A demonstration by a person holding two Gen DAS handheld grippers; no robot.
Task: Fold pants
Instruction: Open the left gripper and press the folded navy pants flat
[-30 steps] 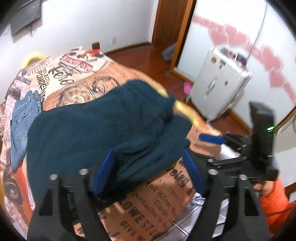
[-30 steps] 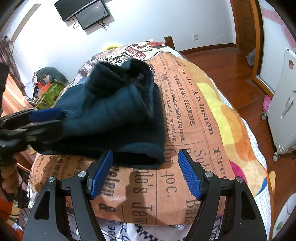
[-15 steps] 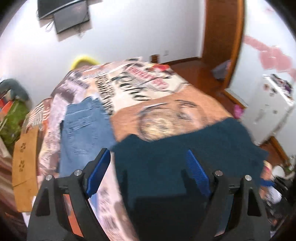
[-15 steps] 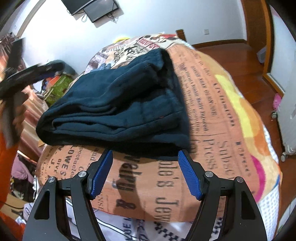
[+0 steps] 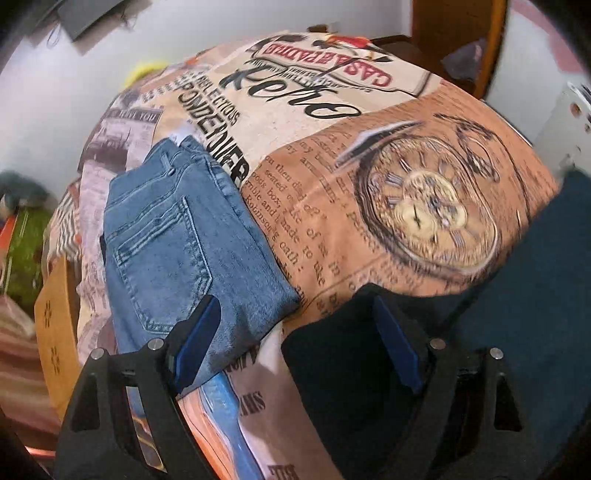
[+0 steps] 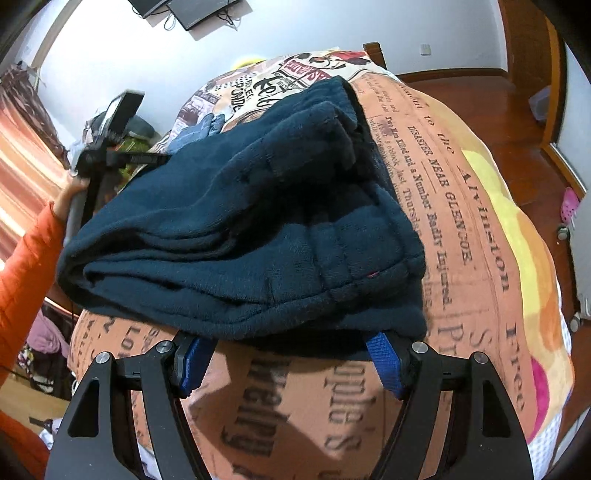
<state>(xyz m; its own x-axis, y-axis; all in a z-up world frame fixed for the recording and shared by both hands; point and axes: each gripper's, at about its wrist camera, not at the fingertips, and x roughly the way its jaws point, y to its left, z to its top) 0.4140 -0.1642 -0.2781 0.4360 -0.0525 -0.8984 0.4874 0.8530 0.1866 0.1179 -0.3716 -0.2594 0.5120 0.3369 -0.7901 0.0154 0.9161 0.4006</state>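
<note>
The dark teal fleece pants (image 6: 251,229) lie folded in a thick stack on the printed bedspread (image 6: 461,229). My right gripper (image 6: 288,365) is open at the stack's near edge, its blue pads at the fold's underside, holding nothing. In the left wrist view the pants (image 5: 517,332) fill the lower right. My left gripper (image 5: 299,343) is open and empty above the bed, between the pants and the folded blue jeans (image 5: 173,251). The left gripper also shows in the right wrist view (image 6: 110,155), held up at the left beside the stack.
The folded jeans lie on the bed's left side. A white suitcase (image 5: 576,122) stands on the wood floor to the right of the bed. A monitor (image 6: 199,11) hangs on the far wall. Clutter sits on the floor at the left.
My left gripper has let go of the pants, lifted off and swung left toward the jeans. The stack now lies flat. My right gripper has moved in to the stack's near edge.
</note>
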